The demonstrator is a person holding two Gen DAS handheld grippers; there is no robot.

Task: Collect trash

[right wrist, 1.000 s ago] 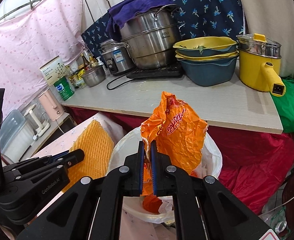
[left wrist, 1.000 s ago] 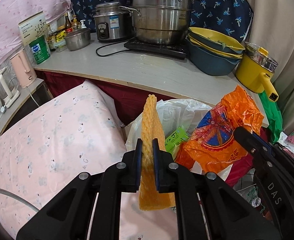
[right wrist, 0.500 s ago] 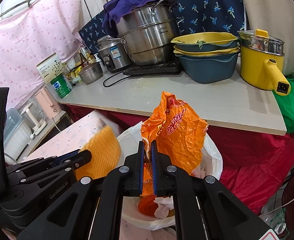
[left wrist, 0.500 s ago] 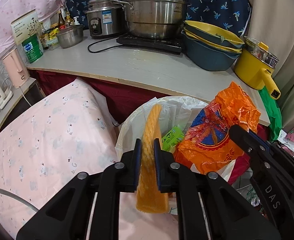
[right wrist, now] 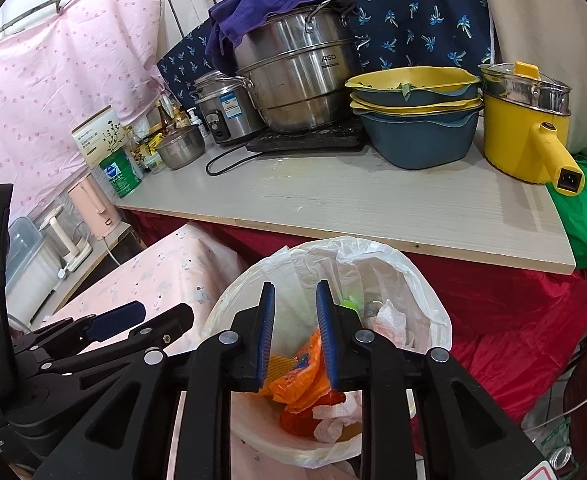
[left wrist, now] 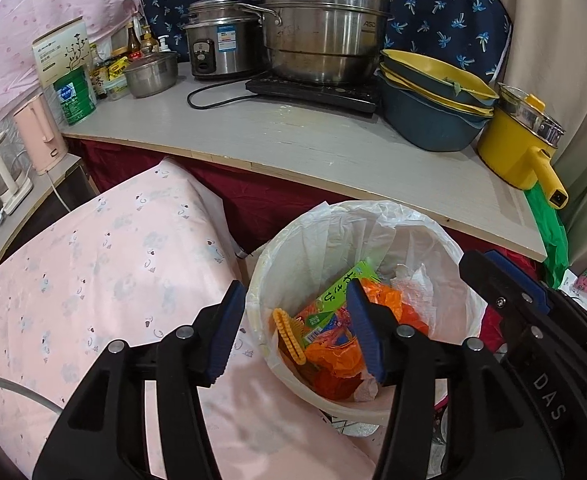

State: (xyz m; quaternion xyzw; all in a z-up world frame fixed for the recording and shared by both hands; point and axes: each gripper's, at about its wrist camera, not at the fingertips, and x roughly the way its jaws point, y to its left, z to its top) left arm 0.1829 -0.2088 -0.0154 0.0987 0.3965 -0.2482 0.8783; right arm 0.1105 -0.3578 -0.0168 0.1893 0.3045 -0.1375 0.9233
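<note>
A white-lined trash bin [left wrist: 333,220] [right wrist: 413,280] stands below both grippers. Inside it lie the yellow foam net [left wrist: 289,334] [right wrist: 281,362], the orange snack bag [left wrist: 333,354] [right wrist: 299,376], a green wrapper [left wrist: 339,290] and white tissue [right wrist: 333,416]. My left gripper [left wrist: 293,324] hovers over the bin's left rim with its jaws opening and nothing pressed between its pads. My right gripper [right wrist: 293,332] hangs above the bin with its jaws opening too, and the orange bag lies loose beneath them. The right gripper's black fingers [left wrist: 505,280] show at the right of the left wrist view.
A pink patterned cloth surface [left wrist: 93,272] lies left of the bin. Behind it runs a grey counter [left wrist: 313,144] with steel pots [left wrist: 325,28], stacked blue and yellow basins [left wrist: 433,96], a yellow pot [left wrist: 521,144] and a green tin [left wrist: 73,96]. Red cloth [right wrist: 513,312] hangs under the counter.
Both grippers opened. The yellow foam net dropped from the left gripper into the bin, and the orange bag dropped from the right gripper into the bin.
</note>
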